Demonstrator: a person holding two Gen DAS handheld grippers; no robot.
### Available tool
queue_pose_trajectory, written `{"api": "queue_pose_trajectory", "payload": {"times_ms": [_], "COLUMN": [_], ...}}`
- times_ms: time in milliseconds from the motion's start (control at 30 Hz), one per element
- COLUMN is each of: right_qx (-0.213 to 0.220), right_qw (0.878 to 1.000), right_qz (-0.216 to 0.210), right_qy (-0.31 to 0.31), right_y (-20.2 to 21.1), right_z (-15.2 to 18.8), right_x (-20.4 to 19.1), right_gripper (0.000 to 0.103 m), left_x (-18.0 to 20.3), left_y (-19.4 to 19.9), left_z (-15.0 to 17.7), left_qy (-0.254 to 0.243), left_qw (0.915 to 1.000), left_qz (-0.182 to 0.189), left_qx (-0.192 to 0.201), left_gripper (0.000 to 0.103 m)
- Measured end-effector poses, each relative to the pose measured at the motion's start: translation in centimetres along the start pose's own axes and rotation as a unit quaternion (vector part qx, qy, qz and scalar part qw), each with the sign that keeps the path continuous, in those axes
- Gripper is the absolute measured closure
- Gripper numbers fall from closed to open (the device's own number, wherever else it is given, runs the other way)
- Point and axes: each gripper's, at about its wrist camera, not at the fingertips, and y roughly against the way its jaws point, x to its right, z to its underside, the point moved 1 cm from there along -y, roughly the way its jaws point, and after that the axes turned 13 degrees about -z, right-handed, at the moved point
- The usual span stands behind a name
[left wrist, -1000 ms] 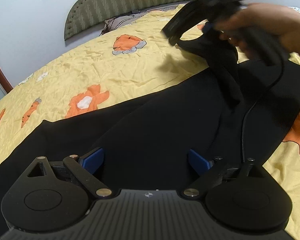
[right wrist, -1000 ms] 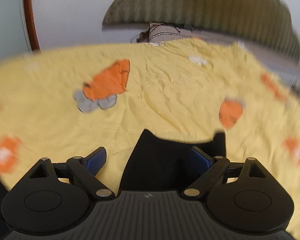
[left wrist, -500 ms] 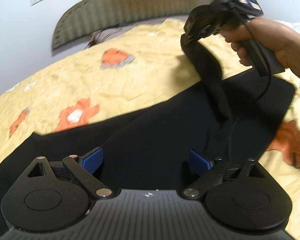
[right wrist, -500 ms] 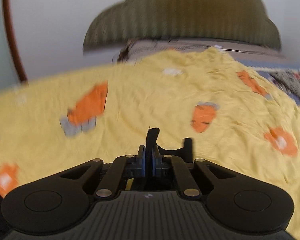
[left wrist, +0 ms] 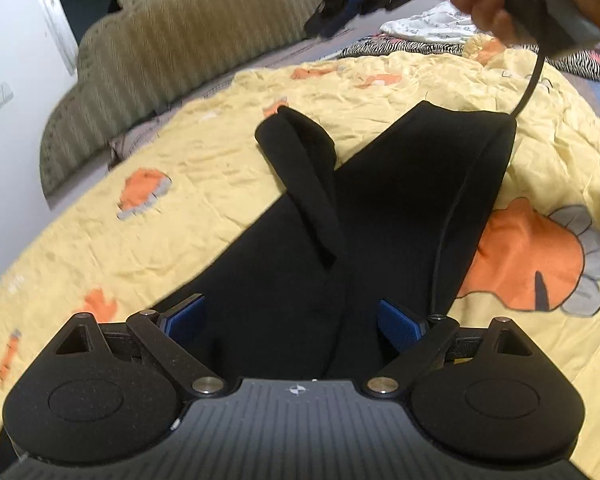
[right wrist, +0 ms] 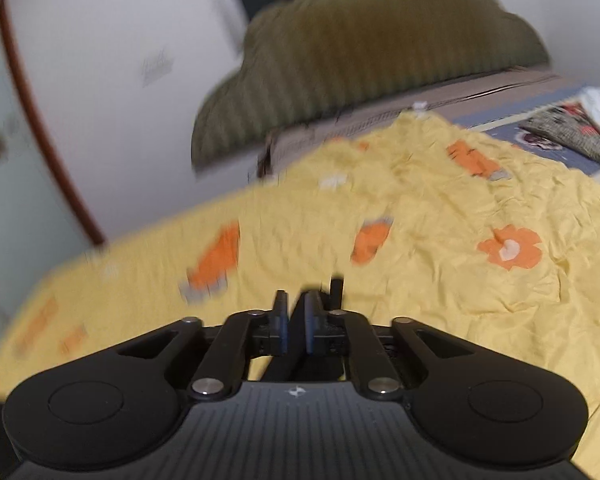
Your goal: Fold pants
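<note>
Black pants [left wrist: 380, 216] lie spread on the yellow bed [left wrist: 180, 184], one flap loosely turned over. Left hand-held gripper [left wrist: 296, 320] wide above them. Right hand-held gripper [right wrist: 296, 328] nearly closed, contents unclear. Risk: loose flap slumping back, skewing the fold.

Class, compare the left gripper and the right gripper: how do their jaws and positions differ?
The left gripper has its jaws wide apart; the right gripper has its jaws nearly together. The left gripper hangs low over the black pants; the right gripper is raised above the yellow bedspread, clear of them. Both have blue pads and black bodies.
</note>
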Motion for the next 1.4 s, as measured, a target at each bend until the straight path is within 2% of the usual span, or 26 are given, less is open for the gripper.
{"api": "queue_pose_trajectory", "payload": {"times_ms": [67, 100, 133, 233, 333, 433, 500, 533, 600, 667, 700, 767, 867, 967, 1033, 1100, 1167, 1233, 1300, 1400], "right_qx": [-0.036, -0.048, -0.052, -0.06, -0.049, -0.053, -0.051, -0.05, -0.051, -0.053, -0.05, -0.026, 0.018, 0.059, 0.087, 0.111, 0.131, 0.147, 0.155, 0.157], "right_qw": [0.999, 0.999, 0.999, 0.998, 0.993, 0.988, 0.984, 0.982, 0.982, 0.979, 0.977, 0.976, 0.976, 0.97, 0.963, 0.954, 0.948, 0.941, 0.94, 0.941], "right_qz": [0.0, -0.002, 0.0, 0.011, -0.022, -0.043, -0.058, -0.061, -0.052, -0.04, -0.036, -0.044, -0.07, -0.092, -0.104, -0.123, -0.127, -0.14, -0.138, -0.131], "right_qy": [0.02, 0.018, 0.014, -0.026, -0.104, -0.135, -0.161, -0.169, -0.172, -0.191, -0.203, -0.21, -0.207, -0.217, -0.235, -0.251, -0.259, -0.272, -0.271, -0.27], "right_y": [-3.2, -4.9, -6.5, -10.0, -10.4, -10.5, -11.0, -11.6, -13.0, -14.5, -14.9, -14.3, -11.2, -7.2, -4.5, -2.1, 0.0, 1.6, 2.8, 3.7], "right_z": [0.1, 0.2, 0.2, 0.5, 1.1, 2.0, 2.3, 2.3, 2.0, 1.8, 1.8, 1.7, 1.6, 1.5, 1.4, 1.3, 1.4, 1.5, 1.6, 2.0], "right_x": [-0.7, -0.8, -0.6, 0.5, 2.9, 4.0, 4.7, 5.0, 5.4, 6.4, 6.8, 7.0, 6.3, 5.8, 6.1, 6.6, 7.1, 7.5, 7.6, 8.2], "right_gripper": [0.058, 0.028, 0.021, 0.023, 0.023, 0.023, 0.026, 0.032, 0.039, 0.073, 0.098, 0.099, 0.1, 0.1, 0.1, 0.1, 0.1, 0.1, 0.1, 0.1], "left_x": [0.3, 0.4, 0.6, 0.7, 0.4, 0.2, 0.1, 0.1, 0.0, 0.1, 0.2, 0.5, 1.0, 1.5, 1.2, 0.8, 0.5, 0.5, 0.4, -0.5], "left_y": [-0.2, -0.3, -0.4, 0.4, 0.6, 0.5, 0.3, 0.2, 0.2, 0.4, 0.6, 0.8, 1.0, 0.5, 0.2, -0.2, -0.6, -0.5, -0.5, -0.4], "left_z": [0.0, 0.0, 0.1, 0.4, 0.6, 0.7, 0.7, 0.8, 0.8, 0.9, 1.0, 1.2, 1.5, 1.3, 1.0, 0.7, 0.6, 0.4, 0.3, 0.0], "left_qy": [0.001, -0.003, -0.008, -0.014, -0.018, -0.019, -0.015, -0.013, -0.011, -0.017, -0.023, -0.04, -0.06, -0.06, -0.04, -0.014, 0.007, 0.009, 0.005, 0.03], "left_qw": [1.0, 0.9999, 0.9999, 0.9996, 0.9994, 0.9994, 0.9995, 0.9996, 0.9996, 0.9995, 0.9993, 0.9985, 0.9963, 0.9968, 0.9984, 0.9996, 0.9996, 0.9998, 0.9998, 0.9994], "left_qz": [-0.003, -0.008, -0.014, -0.026, -0.028, -0.028, -0.027, -0.026, -0.025, -0.025, -0.026, -0.026, -0.028, -0.024, -0.011, 0.013, 0.025, 0.008, -0.005, -0.001], "left_qx": [-0.006, -0.006, -0.007, -0.005, -0.004, 0.0, 0.0, 0.0, 0.001, 0.007, 0.013, 0.028, 0.055, 0.046, 0.038, 0.021, 0.009, 0.013, 0.017, 0.016], "left_gripper": [0.008, 0.008, 0.008, 0.007, 0.007, 0.007, 0.007, 0.007, 0.007, 0.007, 0.007, 0.007, 0.008, 0.013, 0.023, 0.047, 0.054, 0.063, 0.082, 0.095]}}
